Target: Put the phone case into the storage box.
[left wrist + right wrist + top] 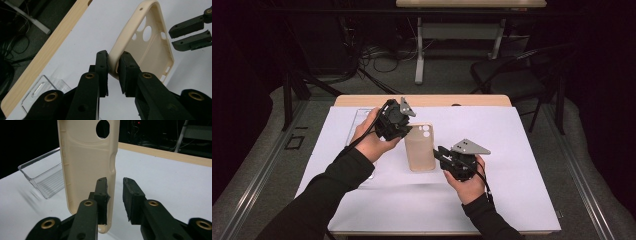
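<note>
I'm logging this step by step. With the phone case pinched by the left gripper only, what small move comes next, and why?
Probably draw the right gripper back from the phone case: its jaws stand apart beside the case's edge, while the left gripper pinches the rim and carries it alone.

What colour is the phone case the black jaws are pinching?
The soft plastic phone case is plain cream-beige. It shows best in the left gripper view.

The clear tray (41, 178) is partly hidden behind the phone case (87, 165).
</note>
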### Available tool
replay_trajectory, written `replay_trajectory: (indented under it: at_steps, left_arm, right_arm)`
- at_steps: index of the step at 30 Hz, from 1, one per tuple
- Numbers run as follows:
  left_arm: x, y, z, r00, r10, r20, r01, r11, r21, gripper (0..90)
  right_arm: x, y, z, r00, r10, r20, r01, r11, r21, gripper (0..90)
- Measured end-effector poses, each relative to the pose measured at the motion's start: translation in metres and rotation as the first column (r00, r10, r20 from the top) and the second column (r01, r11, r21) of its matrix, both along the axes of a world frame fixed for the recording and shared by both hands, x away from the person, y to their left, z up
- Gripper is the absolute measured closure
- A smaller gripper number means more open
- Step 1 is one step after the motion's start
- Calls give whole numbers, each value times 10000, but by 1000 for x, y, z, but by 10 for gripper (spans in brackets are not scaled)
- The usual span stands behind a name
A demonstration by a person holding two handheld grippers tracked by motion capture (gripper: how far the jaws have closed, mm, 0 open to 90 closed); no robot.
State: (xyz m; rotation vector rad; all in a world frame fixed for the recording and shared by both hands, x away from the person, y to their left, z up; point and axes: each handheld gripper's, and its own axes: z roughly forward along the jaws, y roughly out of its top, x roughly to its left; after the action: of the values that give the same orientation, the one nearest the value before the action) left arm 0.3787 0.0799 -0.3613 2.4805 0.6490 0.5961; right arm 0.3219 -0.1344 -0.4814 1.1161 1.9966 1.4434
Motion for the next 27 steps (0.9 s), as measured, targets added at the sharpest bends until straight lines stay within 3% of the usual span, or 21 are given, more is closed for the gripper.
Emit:
replay_trajectory:
  at_steps: [5,16,23,27]
  left_arm:
    - [2,4,-1,9999,-15,138,15,10000,-63,793]
    - [8,17,-3,9990,-53,450,63,9997,-230,791]
    - [11,25,-4,9964,-281,798,280,9996,17,791]
    - [12,29,-2,9946,-380,968,381,9993,5,790]
  right_arm:
    - [1,0,0,9999,22,-115,-22,10000,37,667]
    - [3,-3,-1,9999,65,-159,-70,9996,-277,603]
    - [2,-7,-2,9998,-14,-205,1,9981,-610,597]
    - [2,-10,-4,9993,-95,-360,75,9984,-559,581]
